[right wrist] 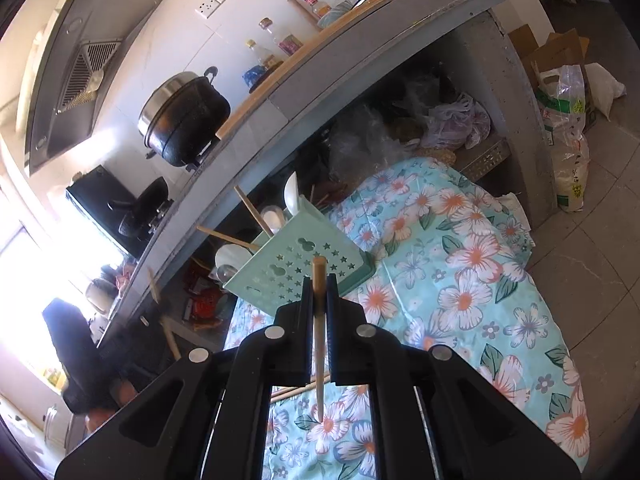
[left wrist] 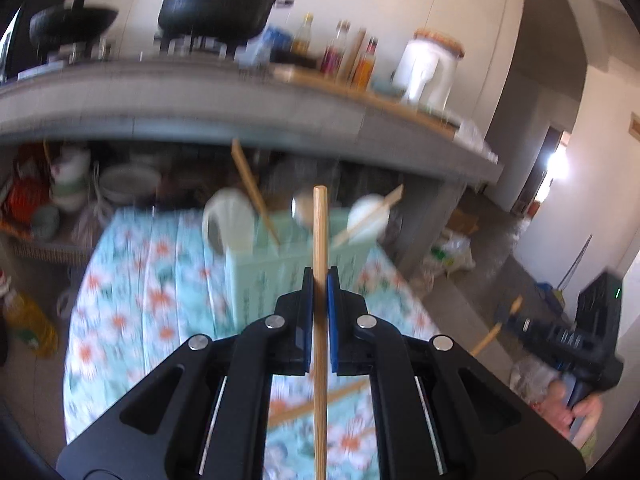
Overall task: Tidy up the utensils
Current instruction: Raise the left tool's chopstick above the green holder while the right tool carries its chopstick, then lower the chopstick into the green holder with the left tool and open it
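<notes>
My left gripper [left wrist: 320,280] is shut on a wooden chopstick [left wrist: 320,232] that stands upright between its blue pads, above the floral cloth. Behind it stands a mint-green utensil holder [left wrist: 288,268] with white spoons and other chopsticks poking out. In the right wrist view, my right gripper [right wrist: 319,286] is shut on another chopstick [right wrist: 319,276], its thin tip hanging down over the cloth. The same holder [right wrist: 304,260] with star-shaped holes sits just beyond it. Loose chopsticks [right wrist: 298,388] lie on the cloth under the gripper. The right gripper's body [left wrist: 576,336] shows at the right of the left wrist view.
The table wears a floral cloth [right wrist: 460,280]. Behind it runs a grey counter [left wrist: 200,96] with a black pot [left wrist: 218,0], a wok [left wrist: 72,20], bottles and a white jar. Bowls and bags fill the shelf beneath. Sacks and a cardboard box stand on the floor at the right.
</notes>
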`<state>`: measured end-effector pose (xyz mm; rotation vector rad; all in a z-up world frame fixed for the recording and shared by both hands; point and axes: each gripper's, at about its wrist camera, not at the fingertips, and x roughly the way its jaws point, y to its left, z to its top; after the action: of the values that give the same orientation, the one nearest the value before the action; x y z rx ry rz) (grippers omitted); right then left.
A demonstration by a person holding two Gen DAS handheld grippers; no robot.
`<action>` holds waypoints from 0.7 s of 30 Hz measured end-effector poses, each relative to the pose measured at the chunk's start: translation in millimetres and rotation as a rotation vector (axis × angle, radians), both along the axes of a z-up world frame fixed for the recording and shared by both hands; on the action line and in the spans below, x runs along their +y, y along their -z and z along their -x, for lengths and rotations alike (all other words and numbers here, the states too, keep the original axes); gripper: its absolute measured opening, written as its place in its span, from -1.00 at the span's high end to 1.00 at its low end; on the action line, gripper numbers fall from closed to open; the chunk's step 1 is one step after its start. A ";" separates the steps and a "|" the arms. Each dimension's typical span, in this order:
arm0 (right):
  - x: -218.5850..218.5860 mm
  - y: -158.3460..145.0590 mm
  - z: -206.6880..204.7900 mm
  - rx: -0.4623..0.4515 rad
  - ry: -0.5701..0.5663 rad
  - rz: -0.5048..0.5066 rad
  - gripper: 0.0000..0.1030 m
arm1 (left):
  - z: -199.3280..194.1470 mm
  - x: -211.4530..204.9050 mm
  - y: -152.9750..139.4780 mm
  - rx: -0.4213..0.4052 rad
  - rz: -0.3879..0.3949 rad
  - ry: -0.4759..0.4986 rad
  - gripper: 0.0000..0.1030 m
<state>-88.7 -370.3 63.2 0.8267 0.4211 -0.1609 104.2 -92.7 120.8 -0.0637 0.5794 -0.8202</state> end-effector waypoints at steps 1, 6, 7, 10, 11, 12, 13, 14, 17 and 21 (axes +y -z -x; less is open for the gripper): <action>-1.3 -0.5 0.2 0.000 0.002 0.000 0.88 | -5.5 -1.4 -13.2 -0.034 0.031 -0.009 0.91; -1.6 -3.8 -0.1 0.004 0.011 0.009 0.88 | -39.8 -16.3 -60.0 -0.175 0.180 -0.084 0.91; -1.3 -4.0 -0.7 0.006 0.011 0.011 0.88 | -47.8 -20.3 -65.6 -0.194 0.205 -0.103 0.91; -1.9 -4.2 -3.0 0.013 0.010 0.013 0.88 | -73.4 -35.9 -78.1 -0.251 0.262 -0.166 0.91; -2.2 -4.0 -3.7 0.015 0.010 0.013 0.88 | -84.5 -43.8 -79.3 -0.262 0.270 -0.192 0.91; -2.5 -3.9 -4.8 0.017 0.010 0.014 0.88 | -91.7 -49.8 -79.0 -0.270 0.274 -0.207 0.91; -3.1 -3.8 -5.8 0.019 0.011 0.015 0.88 | -100.0 -56.1 -77.6 -0.276 0.272 -0.224 0.91; -3.5 -3.9 -6.7 0.021 0.011 0.015 0.88 | -107.2 -62.1 -75.2 -0.277 0.268 -0.240 0.91; -5.8 -3.1 -10.1 0.027 0.013 0.014 0.88 | -128.9 -76.3 -59.8 -0.257 0.247 -0.266 0.91; -8.7 -0.8 -15.1 0.036 0.014 0.011 0.88 | -145.3 -90.1 -31.4 -0.229 0.191 -0.281 0.91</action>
<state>-73.6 -379.0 64.0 0.8168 0.4482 -0.1910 249.5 -182.8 152.3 -0.2185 0.2665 -0.5969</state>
